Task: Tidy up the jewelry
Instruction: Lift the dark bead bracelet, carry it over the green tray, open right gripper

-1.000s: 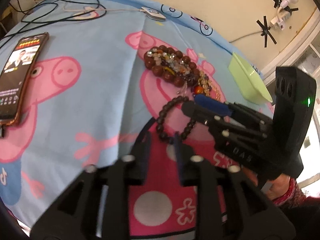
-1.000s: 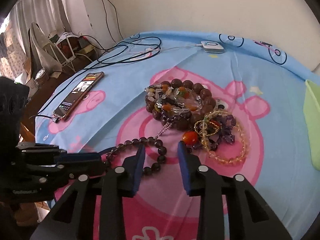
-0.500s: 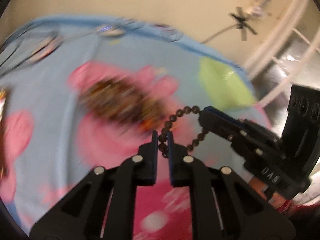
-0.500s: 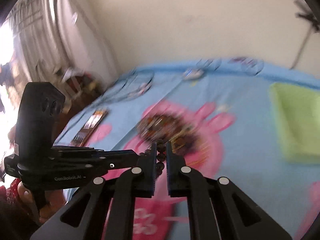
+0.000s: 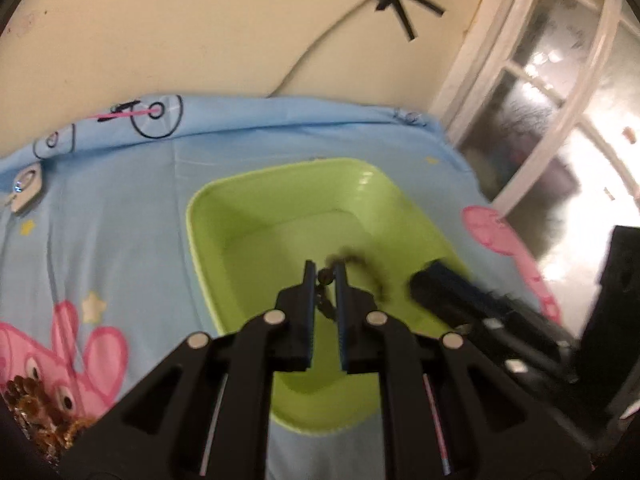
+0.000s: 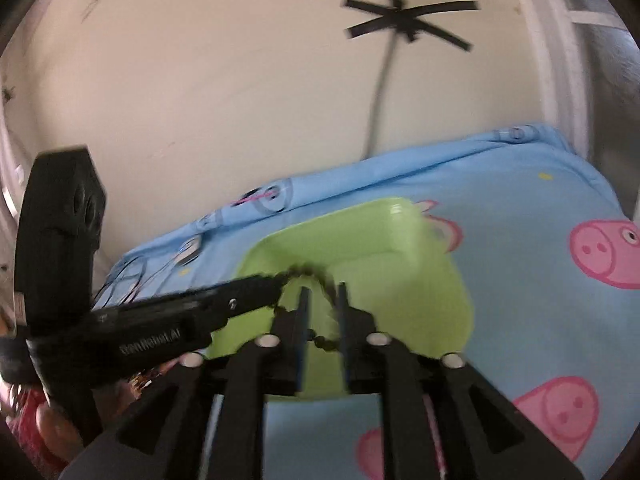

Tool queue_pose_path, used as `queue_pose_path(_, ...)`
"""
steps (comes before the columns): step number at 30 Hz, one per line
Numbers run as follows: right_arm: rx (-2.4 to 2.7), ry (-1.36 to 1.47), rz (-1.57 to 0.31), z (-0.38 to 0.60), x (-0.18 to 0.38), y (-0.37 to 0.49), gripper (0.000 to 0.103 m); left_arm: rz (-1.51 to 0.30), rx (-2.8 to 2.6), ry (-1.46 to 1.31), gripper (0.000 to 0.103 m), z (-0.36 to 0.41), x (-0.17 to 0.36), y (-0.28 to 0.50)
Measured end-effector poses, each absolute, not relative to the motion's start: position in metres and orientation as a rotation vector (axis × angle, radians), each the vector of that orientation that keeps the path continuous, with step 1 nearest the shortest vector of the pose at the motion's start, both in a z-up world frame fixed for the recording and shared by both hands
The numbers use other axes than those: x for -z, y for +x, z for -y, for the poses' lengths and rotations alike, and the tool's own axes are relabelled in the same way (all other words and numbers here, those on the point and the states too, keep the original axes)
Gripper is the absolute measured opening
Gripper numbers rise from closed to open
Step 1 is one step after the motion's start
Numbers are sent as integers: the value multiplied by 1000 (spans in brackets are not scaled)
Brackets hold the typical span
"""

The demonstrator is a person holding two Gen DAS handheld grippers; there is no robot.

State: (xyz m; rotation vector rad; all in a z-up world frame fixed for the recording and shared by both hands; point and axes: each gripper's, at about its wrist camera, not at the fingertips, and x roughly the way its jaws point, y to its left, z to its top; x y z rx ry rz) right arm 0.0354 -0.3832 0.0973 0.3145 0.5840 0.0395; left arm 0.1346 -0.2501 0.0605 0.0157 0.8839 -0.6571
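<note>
A dark bead bracelet (image 5: 326,280) hangs between my two grippers over the lime green tray (image 5: 256,216). My left gripper (image 5: 324,276) is shut on one side of the bracelet. My right gripper (image 6: 322,296) holds the other side (image 6: 320,342), with its jaws slightly apart around the beads. In the left wrist view the right gripper's fingers (image 5: 440,288) reach in from the right above the tray. In the right wrist view the left gripper's fingers (image 6: 244,294) come in from the left. The tray (image 6: 400,240) looks empty inside.
The tray sits on a blue Peppa Pig cloth (image 5: 120,220) near the wall. A pile of remaining jewelry (image 5: 28,408) lies at the lower left. A small white device (image 5: 26,188) and cables (image 6: 136,276) lie farther left. A window frame (image 5: 540,80) is at the right.
Both grippers closed on the bead bracelet, lifted it off the cloth and carried it right, from beside the jewelry pile to above the green tray.
</note>
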Motion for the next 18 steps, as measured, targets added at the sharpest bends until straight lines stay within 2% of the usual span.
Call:
queue_pose_path(1,-21,350,-532,390,-103,27,25,-876,641,10,8,246,-63,133)
queue_pose_path(5,25,357,-289,387,-133,-24,26,-739,584,-57,9,172,-98,114)
queue_pose_path(6,25,331,-241,380,-139,-34,30,-697,540,-55,9,148,-106,109)
queue_pose_path(7,-2,295,-202,369,-143,-43,37,-667,496,-53,9,126,-111,104)
queue_pose_path(8,-36,279,-199,363,-146,-42,60,-641,426,-50,12,92,-115,97)
queue_pose_path(9,-93,271,-205,351,-147,-44,80,-637,357,-46,23,62,-115,92)
queue_pose_path(11,-206,274,-239,331,-146,-39,80,-651,197,-39,40,4,-108,83)
queue_pose_path(14,-346,270,-374,298,-141,-18,79,-680,17,-45,41,-59,-89,74)
queue_pose_path(16,-384,259,-477,274,-130,1,58,-711,-6,-102,41,-85,-70,70)
queue_pose_path(17,-417,239,-570,258,-121,18,37,-727,-10,-113,41,-94,-59,68)
queue_pose_path(18,-451,234,-632,247,-114,26,27,-743,-11,-116,41,-95,-49,68)
